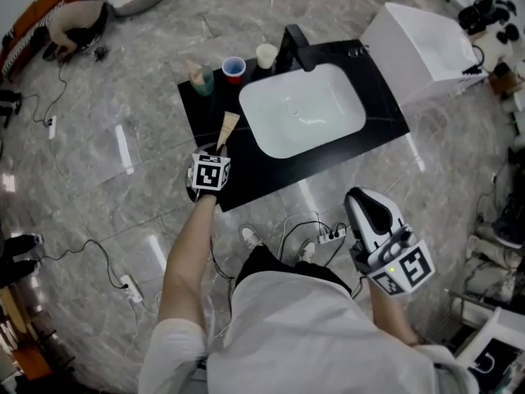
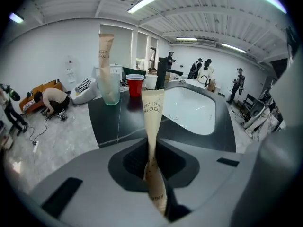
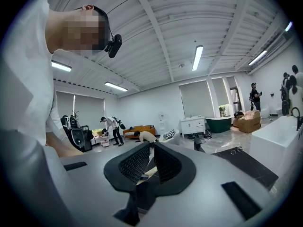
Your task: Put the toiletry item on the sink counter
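A beige paper toothbrush packet [image 1: 228,125] [image 2: 153,122] stands up out of my left gripper [image 1: 219,148] [image 2: 152,151], which is shut on its lower end. The packet hangs over the front left part of the black sink counter [image 1: 338,156] [image 2: 110,121], just left of the white basin [image 1: 303,109] [image 2: 191,110]. My right gripper [image 1: 358,198] [image 3: 150,151] is held low at the person's right side, away from the counter, over the floor. Its jaws stand together with nothing held.
At the counter's back left stand a glass [image 1: 200,80] [image 2: 110,90] with another packet in it, a red cup [image 1: 234,69] [image 2: 135,85], a white cup [image 1: 267,55] and a black faucet [image 1: 292,46] [image 2: 162,74]. A white cabinet [image 1: 426,46] stands right of the counter. A power strip [image 1: 332,236] and cables lie on the floor.
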The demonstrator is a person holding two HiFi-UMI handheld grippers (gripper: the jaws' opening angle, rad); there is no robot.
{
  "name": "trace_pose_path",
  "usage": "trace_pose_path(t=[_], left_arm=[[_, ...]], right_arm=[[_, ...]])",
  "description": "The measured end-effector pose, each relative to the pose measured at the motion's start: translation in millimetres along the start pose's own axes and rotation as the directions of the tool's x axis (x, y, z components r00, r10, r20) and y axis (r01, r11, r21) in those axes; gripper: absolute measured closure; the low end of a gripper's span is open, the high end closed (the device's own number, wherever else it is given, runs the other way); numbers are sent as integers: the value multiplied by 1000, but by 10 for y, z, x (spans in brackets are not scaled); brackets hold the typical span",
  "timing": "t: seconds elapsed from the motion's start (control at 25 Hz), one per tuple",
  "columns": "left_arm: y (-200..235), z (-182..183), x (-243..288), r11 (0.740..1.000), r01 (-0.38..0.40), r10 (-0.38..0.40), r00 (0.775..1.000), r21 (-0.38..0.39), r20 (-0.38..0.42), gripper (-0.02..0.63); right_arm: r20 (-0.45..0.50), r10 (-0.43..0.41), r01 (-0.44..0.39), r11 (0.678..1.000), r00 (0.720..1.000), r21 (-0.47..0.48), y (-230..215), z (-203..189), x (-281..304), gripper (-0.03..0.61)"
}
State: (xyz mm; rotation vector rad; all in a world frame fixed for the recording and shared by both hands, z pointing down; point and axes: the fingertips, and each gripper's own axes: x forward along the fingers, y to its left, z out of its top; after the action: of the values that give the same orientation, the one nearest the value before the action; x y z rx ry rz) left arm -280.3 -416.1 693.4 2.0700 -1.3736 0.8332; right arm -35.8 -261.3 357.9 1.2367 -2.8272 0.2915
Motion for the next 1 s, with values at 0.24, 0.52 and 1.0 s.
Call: trace_pose_path(t=[0.24, 0.52, 1.0], left_arm=[[48, 26, 185, 1000, 15, -15, 999, -6, -37, 581], [72, 74, 313, 1000, 7, -7, 998, -5, -64, 575], [72, 80, 354, 999, -32, 32, 998, -6, -63, 453]], right_arm=[[-11, -3, 3, 1000, 1000, 1, 17, -31, 11, 525], [-15, -20, 20, 1000, 1000, 1, -13, -33, -9, 525], [-13, -38, 38, 999, 999, 1, -31, -19, -104, 525]])
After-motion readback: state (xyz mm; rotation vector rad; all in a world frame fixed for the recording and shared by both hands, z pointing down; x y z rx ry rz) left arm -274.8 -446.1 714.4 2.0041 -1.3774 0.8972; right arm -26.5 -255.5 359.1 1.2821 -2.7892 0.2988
